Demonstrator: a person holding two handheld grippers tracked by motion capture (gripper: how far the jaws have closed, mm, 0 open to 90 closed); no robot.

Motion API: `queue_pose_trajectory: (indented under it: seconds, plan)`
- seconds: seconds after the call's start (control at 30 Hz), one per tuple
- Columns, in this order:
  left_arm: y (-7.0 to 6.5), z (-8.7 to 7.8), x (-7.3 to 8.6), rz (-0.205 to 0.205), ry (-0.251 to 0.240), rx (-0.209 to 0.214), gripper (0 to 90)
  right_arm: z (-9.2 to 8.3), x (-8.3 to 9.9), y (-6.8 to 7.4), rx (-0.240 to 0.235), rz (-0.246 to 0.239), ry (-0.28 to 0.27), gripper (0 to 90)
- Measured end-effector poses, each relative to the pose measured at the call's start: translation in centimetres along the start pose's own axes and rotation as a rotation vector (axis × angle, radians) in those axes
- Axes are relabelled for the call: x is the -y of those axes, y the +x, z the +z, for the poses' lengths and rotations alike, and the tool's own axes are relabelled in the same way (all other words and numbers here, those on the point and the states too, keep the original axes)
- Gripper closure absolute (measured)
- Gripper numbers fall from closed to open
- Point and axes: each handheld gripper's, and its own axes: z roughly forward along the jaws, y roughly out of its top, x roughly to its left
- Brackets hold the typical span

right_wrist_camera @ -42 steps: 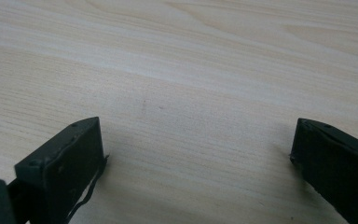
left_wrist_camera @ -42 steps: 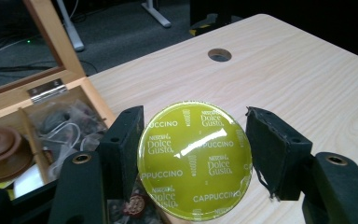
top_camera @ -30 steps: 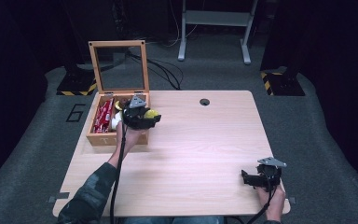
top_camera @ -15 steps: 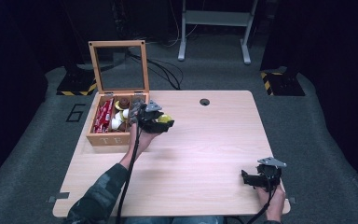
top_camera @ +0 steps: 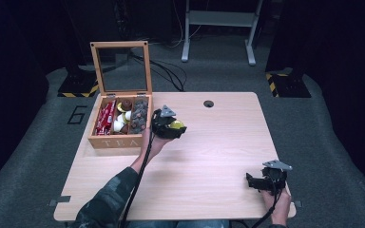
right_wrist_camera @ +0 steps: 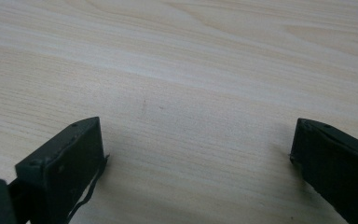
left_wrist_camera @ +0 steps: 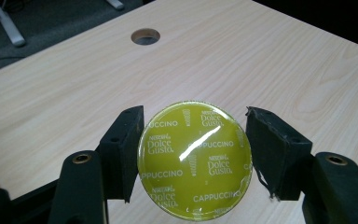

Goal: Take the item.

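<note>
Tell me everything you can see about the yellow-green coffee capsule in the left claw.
The coffee capsule is round with a glossy yellow-green foil lid that catches a streak of light, printed in white with "Nescafe Dolce Gusto" and "Cappuccino". The left claw grips it by its sides, one black pad against each edge, lid facing the claw's camera. It hangs above the bare wooden table, just right of the open tea box.

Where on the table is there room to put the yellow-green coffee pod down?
Bare wood runs from the left gripper holding the pod across to the right gripper, and back to the round hole. It is crowded inside the tea box at the table's left.
</note>
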Motion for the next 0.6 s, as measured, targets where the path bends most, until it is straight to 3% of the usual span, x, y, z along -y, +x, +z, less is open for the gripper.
queue_pose_trajectory:
  seconds: [0.3,0.6]
  plan:
    - [-1.0,2.4,0.5,-0.020,0.024,0.020,38.8,0.0,0.0,0.0,0.001,0.004,-0.001,2.0]
    - [-2.1,4.2,1.1,-0.012,0.049,0.041,38.7,0.0,0.0,0.1,0.003,0.005,0.001,2.1]
